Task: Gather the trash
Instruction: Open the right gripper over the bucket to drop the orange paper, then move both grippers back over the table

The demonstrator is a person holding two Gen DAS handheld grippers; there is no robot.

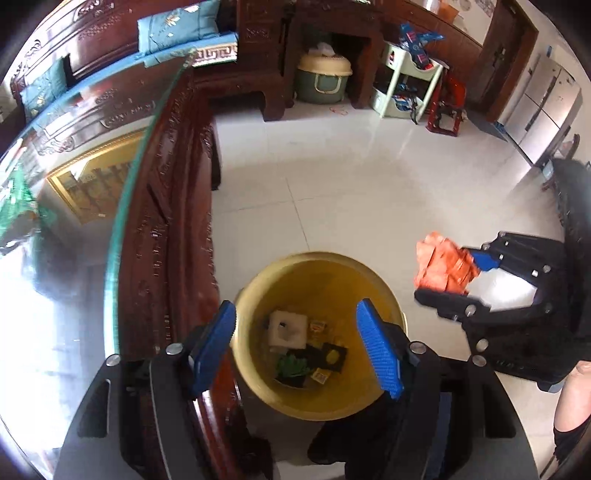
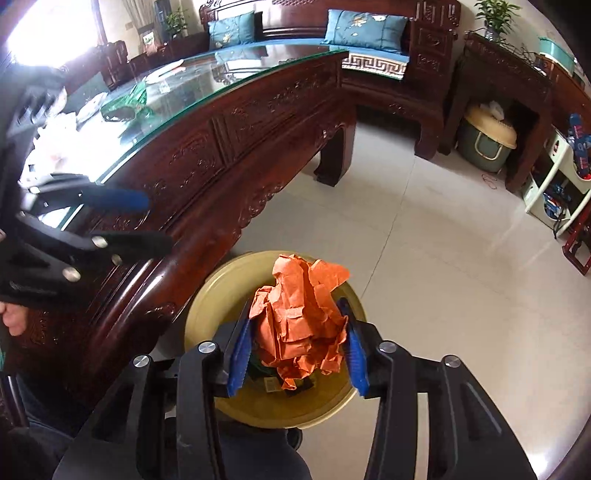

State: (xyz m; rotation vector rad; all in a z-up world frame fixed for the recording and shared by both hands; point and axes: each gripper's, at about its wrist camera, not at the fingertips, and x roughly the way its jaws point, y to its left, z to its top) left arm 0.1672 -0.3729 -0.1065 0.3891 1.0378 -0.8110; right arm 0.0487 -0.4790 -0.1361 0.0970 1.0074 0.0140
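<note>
A yellow trash bin (image 1: 258, 384) stands on the floor beside the carved wooden table; it also shows in the right wrist view (image 2: 207, 306). Several scraps lie in its bottom, among them a white piece (image 1: 287, 328) and a green wrapper (image 1: 291, 365). My left gripper (image 1: 297, 347) is open and empty above the bin. My right gripper (image 2: 295, 345) is shut on a crumpled orange paper (image 2: 299, 321) and holds it over the bin. In the left wrist view the right gripper (image 1: 454, 275) holds the orange paper (image 1: 443, 267) to the right of the bin.
The dark carved table with a glass top (image 2: 207, 92) runs along the left, with a green wrapper (image 2: 129, 103) and white paper (image 2: 55, 129) on it. A wooden sofa with blue cushions (image 2: 364, 26), a green basket (image 2: 484, 144) and a white shelf cart (image 2: 557, 177) stand behind. The floor is pale tile (image 2: 443, 258).
</note>
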